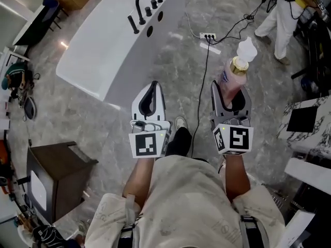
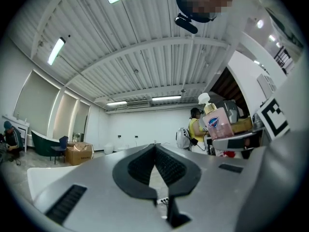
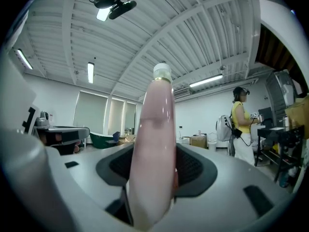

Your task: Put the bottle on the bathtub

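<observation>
The white bathtub [image 1: 119, 40] lies across the upper left of the head view, a black faucet [image 1: 142, 4] on its flat ledge; its basin cannot be seen from here. A dark side table [image 1: 57, 177] stands on the grey marble floor [image 1: 93, 118] at lower left.

The left gripper [image 1: 152, 87] has its jaws closed tip to tip with nothing between them. The right gripper [image 1: 230, 89] is clamped on the bottle [image 1: 232, 79], which is a pink pump dispenser, gold collar and white pump head uppermost, filled with pink liquid. It is held above the floor, well apart from the bathtub, to its right. A white power strip [image 1: 208, 36] lies on the floor beyond.
</observation>
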Motion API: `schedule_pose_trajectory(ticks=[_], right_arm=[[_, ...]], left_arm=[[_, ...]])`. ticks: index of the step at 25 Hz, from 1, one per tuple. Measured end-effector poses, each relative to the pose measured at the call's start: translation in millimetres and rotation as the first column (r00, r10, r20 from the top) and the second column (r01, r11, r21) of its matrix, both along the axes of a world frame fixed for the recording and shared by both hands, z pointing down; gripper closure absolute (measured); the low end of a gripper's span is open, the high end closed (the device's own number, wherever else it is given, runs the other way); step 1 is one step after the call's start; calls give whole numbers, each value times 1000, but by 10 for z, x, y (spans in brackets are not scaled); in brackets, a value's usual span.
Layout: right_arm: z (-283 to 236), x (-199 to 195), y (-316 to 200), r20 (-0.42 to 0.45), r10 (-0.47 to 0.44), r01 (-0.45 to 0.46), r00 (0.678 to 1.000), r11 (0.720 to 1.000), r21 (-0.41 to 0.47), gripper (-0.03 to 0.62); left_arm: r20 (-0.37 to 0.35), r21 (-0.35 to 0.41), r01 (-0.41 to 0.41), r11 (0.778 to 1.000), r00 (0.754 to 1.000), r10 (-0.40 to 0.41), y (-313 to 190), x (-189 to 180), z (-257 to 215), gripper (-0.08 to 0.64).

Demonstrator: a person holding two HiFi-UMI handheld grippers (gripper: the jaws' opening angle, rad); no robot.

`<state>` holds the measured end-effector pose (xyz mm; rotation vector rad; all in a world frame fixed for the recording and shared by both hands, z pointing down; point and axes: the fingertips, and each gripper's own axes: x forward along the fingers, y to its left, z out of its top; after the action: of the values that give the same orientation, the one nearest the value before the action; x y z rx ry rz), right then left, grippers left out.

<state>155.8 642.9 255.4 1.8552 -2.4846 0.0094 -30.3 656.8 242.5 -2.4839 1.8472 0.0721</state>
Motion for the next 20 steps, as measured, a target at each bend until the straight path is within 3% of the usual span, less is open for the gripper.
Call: schedule_pose_trajectory(ticks=[10, 20], right_arm=[[20, -415, -1335, -32, -99, 97, 995, 994, -56, 368], [-100, -427, -1954, -34, -97, 95, 995, 994, -54, 369]], left_arm=[[-42, -32, 90, 995, 995, -91, -1211, -414, 118, 557], [-49, -1, 92, 996, 995, -92, -1856, -463, -31, 558]])
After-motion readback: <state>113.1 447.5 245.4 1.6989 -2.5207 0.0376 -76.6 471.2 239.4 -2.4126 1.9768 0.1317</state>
